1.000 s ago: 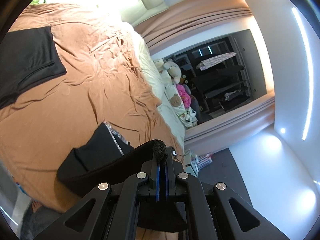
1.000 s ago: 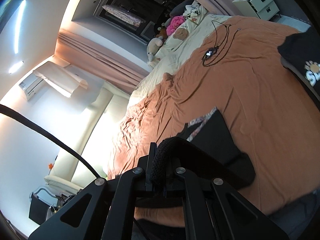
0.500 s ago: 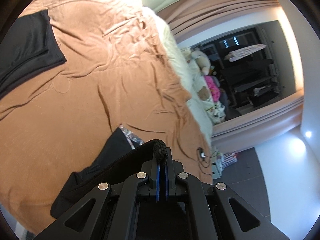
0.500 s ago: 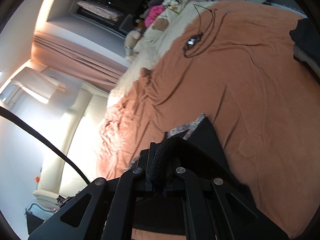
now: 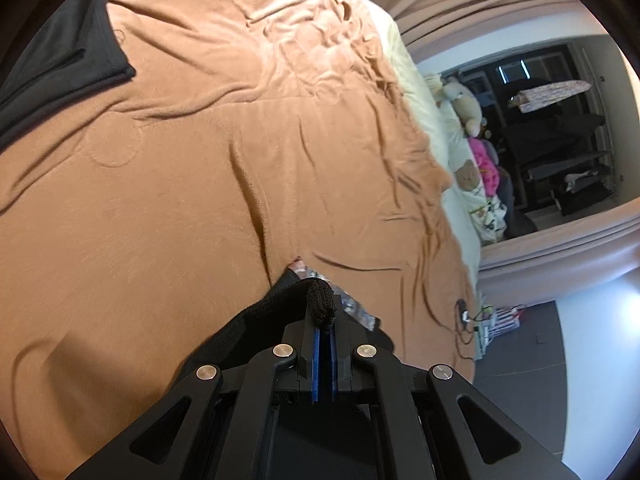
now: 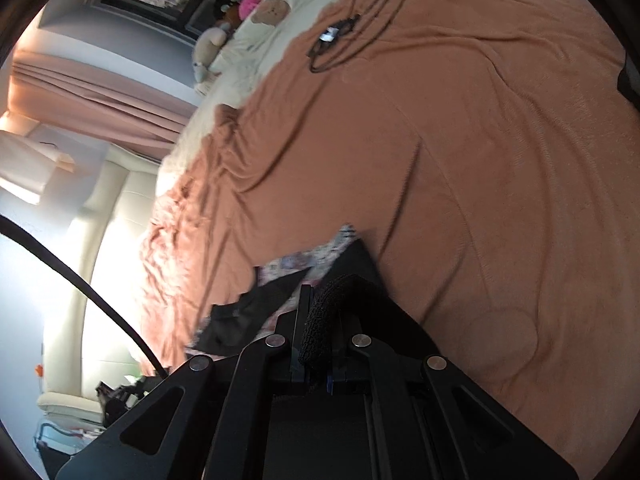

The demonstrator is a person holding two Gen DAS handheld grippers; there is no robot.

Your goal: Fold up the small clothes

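Observation:
My left gripper is shut on the waistband of a small black garment with a patterned trim, held just over the brown bedspread. My right gripper is shut on the other end of the same garment, whose patterned lining shows beyond the fingers. The garment hangs from both grippers, its far edge lying on the bedspread. Most of the garment is hidden under the gripper bodies.
Another black garment lies flat at the far left of the bed. A black cable with a small device lies on the bedspread. Cream sheet with soft toys lies at the bed's head. Curtains and a dark wardrobe stand beyond.
Both grippers have moved forward and down toward the bedspread with the garment. Less of the garment shows ahead of the fingers, and the bed fills more of each view.

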